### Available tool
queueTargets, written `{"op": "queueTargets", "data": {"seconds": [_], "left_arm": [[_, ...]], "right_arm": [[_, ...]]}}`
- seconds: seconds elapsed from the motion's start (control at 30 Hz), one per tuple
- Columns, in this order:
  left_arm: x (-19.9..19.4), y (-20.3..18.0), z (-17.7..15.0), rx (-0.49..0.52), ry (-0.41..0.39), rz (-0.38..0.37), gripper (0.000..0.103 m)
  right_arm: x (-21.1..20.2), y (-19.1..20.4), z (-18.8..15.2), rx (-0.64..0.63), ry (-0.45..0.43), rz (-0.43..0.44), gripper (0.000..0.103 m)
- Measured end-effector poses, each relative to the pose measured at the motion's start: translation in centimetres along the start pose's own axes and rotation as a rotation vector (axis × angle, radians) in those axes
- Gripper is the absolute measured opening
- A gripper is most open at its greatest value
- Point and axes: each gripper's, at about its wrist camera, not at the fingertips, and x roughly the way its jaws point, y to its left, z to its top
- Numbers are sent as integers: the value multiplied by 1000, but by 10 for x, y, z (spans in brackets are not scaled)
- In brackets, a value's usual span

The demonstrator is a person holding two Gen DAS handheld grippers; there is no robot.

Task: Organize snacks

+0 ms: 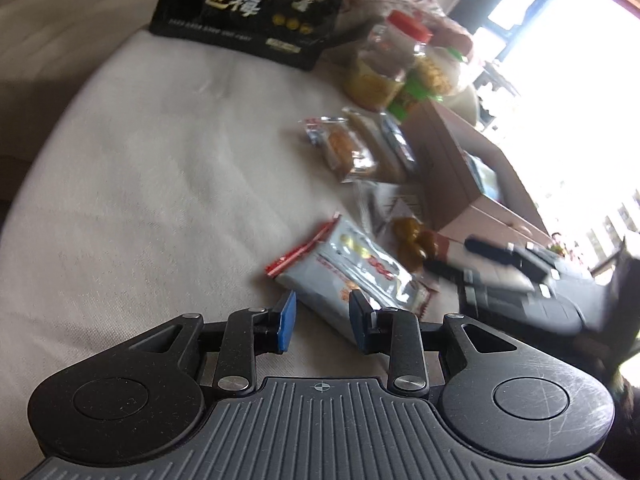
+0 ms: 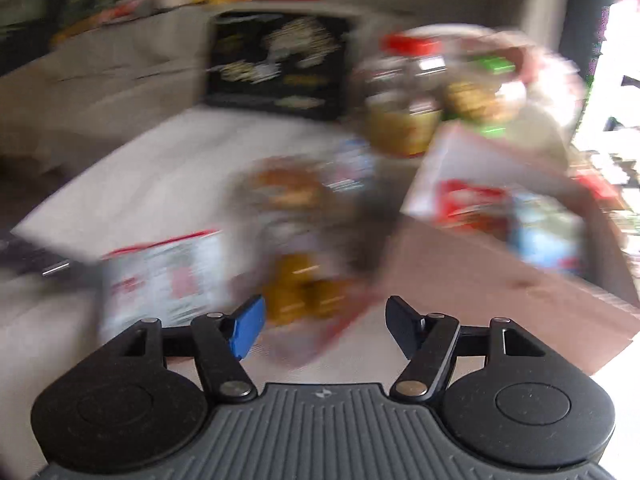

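Snacks lie on a beige cushion (image 1: 140, 168). My left gripper (image 1: 322, 322) is open, its blue pads just short of a silver and red packet (image 1: 352, 268). Beyond it lie a clear packet of yellow-brown pieces (image 1: 412, 240) and a small cake packet (image 1: 344, 148). An open cardboard box (image 1: 472, 176) stands to the right. My right gripper (image 2: 324, 326) is open and empty, over the clear packet of yellow-brown pieces (image 2: 304, 288). The right wrist view is blurred. The silver packet (image 2: 160, 280) lies at its left and the box (image 2: 500, 272) at its right, with packets inside.
A large black bag with Chinese writing (image 1: 248, 4) leans at the back. A red-lidded jar (image 1: 384, 64) and a green-lidded jar (image 1: 432, 76) stand beside it. The other gripper's black body (image 1: 528, 288) shows at the right. A bright window is at the far right.
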Motion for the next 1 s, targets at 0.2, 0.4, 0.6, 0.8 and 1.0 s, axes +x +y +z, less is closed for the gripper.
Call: {"op": "queueTargets", "data": {"seconds": [0.2,0.4,0.6,0.8,1.0], "left_arm": [[5,-1,7,18,-65,28,33],[5,-7,11,40,-83,33,33],[3,-7,6,43,-80,56,33],[13,-13,1,67,-56,57,34],[28,-36,1,155,-47,29,34]], "right_arm": [[-9,12,0,-57,-66,-18,69],[21,3,20,27,-49,-82,65],[10,1,3,0,6,23,51],[-32,-19,-38,10,19,2,51],[-59,-42,-67,18,-8,-166,57]]}}
